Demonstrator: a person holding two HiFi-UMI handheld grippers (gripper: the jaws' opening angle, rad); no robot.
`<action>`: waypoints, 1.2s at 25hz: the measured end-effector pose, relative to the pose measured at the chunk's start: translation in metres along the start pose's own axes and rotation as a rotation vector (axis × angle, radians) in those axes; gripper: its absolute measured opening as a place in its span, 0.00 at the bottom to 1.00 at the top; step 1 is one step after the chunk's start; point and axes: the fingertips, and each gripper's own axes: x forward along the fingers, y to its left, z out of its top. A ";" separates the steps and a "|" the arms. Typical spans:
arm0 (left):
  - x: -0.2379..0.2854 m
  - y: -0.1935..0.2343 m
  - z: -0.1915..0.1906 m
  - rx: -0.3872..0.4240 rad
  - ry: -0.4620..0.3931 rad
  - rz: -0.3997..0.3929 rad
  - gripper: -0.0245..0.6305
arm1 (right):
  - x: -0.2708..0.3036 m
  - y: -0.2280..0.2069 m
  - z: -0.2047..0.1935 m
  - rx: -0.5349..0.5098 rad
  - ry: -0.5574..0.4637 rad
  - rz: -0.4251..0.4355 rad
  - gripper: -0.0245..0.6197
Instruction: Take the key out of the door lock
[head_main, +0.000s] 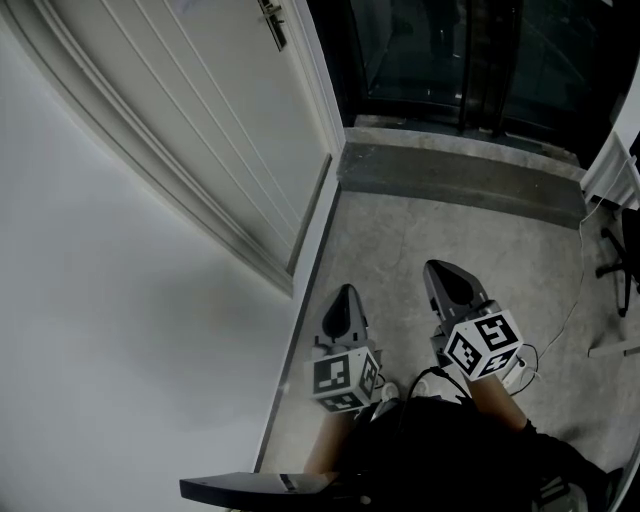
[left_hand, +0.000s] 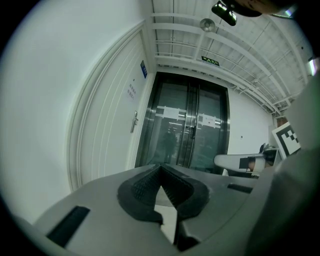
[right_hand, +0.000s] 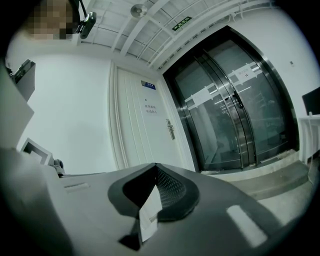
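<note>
Left hand-held gripper (head_main: 345, 296), right hand-held gripper (head_main: 446, 273) closed, empty; door handle (head_main: 272, 20) well ahead.

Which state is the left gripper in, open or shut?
Shut: the left gripper has its jaw tips touching in its own view, nothing between them.

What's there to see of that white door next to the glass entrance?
The white door is tall, looks painted, and has long vertical grooves within a moulded white frame. It appears shut. A metal lever handle sits on its edge nearest the dark glass doors, a small blue sign near the top with faint print below. What lies beneath the handle is too small to make out. Nothing touches it.
</note>
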 end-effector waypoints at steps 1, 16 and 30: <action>0.001 0.001 0.000 0.001 0.005 -0.004 0.04 | 0.001 0.000 0.000 0.002 0.001 -0.003 0.04; 0.016 0.015 -0.016 -0.005 0.059 -0.062 0.04 | 0.009 0.001 -0.016 -0.002 0.023 -0.070 0.04; 0.119 0.013 -0.010 -0.009 0.056 -0.040 0.04 | 0.087 -0.072 -0.001 0.009 0.040 -0.046 0.04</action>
